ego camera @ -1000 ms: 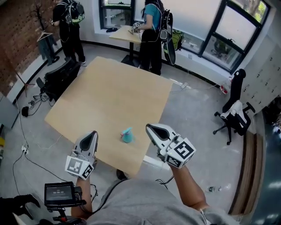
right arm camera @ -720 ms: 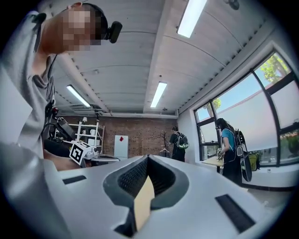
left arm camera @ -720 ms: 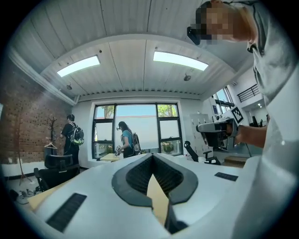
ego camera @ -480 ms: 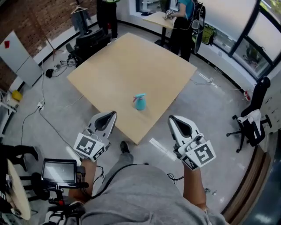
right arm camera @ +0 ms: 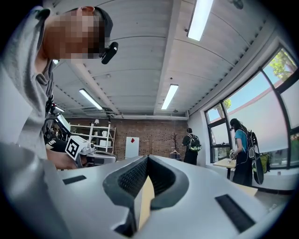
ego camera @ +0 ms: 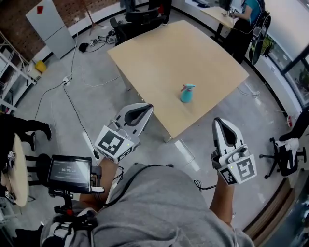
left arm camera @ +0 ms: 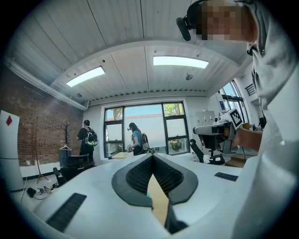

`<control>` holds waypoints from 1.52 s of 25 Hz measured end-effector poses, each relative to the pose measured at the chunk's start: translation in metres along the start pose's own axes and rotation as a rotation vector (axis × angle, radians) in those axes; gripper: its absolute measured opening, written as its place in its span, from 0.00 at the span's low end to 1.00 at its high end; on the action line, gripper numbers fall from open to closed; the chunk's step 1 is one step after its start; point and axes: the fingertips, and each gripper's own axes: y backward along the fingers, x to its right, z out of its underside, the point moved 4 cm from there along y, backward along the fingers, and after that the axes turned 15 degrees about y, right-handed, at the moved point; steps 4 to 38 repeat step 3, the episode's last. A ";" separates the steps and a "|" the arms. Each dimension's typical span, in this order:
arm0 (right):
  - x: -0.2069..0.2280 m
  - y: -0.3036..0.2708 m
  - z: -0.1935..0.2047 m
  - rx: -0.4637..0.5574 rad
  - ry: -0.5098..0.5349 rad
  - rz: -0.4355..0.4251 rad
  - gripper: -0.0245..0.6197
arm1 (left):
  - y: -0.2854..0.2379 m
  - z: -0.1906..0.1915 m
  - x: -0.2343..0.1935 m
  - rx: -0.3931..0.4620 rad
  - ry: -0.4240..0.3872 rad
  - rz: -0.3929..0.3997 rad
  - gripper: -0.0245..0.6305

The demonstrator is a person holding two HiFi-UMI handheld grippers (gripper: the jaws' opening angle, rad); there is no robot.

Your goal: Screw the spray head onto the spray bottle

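Observation:
A small teal spray bottle (ego camera: 187,93) stands upright on the light wooden table (ego camera: 183,48), near the corner closest to me, with a spray head on top. How the head sits on it is too small to tell. My left gripper (ego camera: 147,109) hangs over the floor, short of the table's edge and left of the bottle, shut and empty. Held over the floor below and right of the bottle, my right gripper (ego camera: 220,122) is also shut and empty. The left gripper view has the jaws (left arm camera: 152,157) meeting with nothing between, as does the right gripper view (right arm camera: 147,158).
Grey floor with cables (ego camera: 72,72) lies left of the table. A screen on a stand (ego camera: 70,172) is at lower left. An office chair (ego camera: 289,154) stands at the right. People stand at a small desk (ego camera: 227,12) by the windows behind the table.
Both grippers have drawn back from beside the bottle at the table's edge and now hang over the floor. The table and bottle have shifted up and right in view. Both jaws stay shut.

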 end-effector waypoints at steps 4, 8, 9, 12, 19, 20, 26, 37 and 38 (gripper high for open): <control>-0.010 0.001 -0.010 -0.007 -0.008 0.019 0.05 | 0.011 -0.005 0.001 -0.015 0.012 0.016 0.04; -0.010 0.001 -0.010 -0.007 -0.008 0.019 0.05 | 0.011 -0.005 0.001 -0.015 0.012 0.016 0.04; -0.010 0.001 -0.010 -0.007 -0.008 0.019 0.05 | 0.011 -0.005 0.001 -0.015 0.012 0.016 0.04; -0.010 0.001 -0.010 -0.007 -0.008 0.019 0.05 | 0.011 -0.005 0.001 -0.015 0.012 0.016 0.04; -0.010 0.001 -0.010 -0.007 -0.008 0.019 0.05 | 0.011 -0.005 0.001 -0.015 0.012 0.016 0.04; -0.010 0.001 -0.010 -0.007 -0.008 0.019 0.05 | 0.011 -0.005 0.001 -0.015 0.012 0.016 0.04; -0.010 0.001 -0.010 -0.007 -0.008 0.019 0.05 | 0.011 -0.005 0.001 -0.015 0.012 0.016 0.04; -0.010 0.001 -0.010 -0.007 -0.008 0.019 0.05 | 0.011 -0.005 0.001 -0.015 0.012 0.016 0.04; -0.010 0.001 -0.010 -0.007 -0.008 0.019 0.05 | 0.011 -0.005 0.001 -0.015 0.012 0.016 0.04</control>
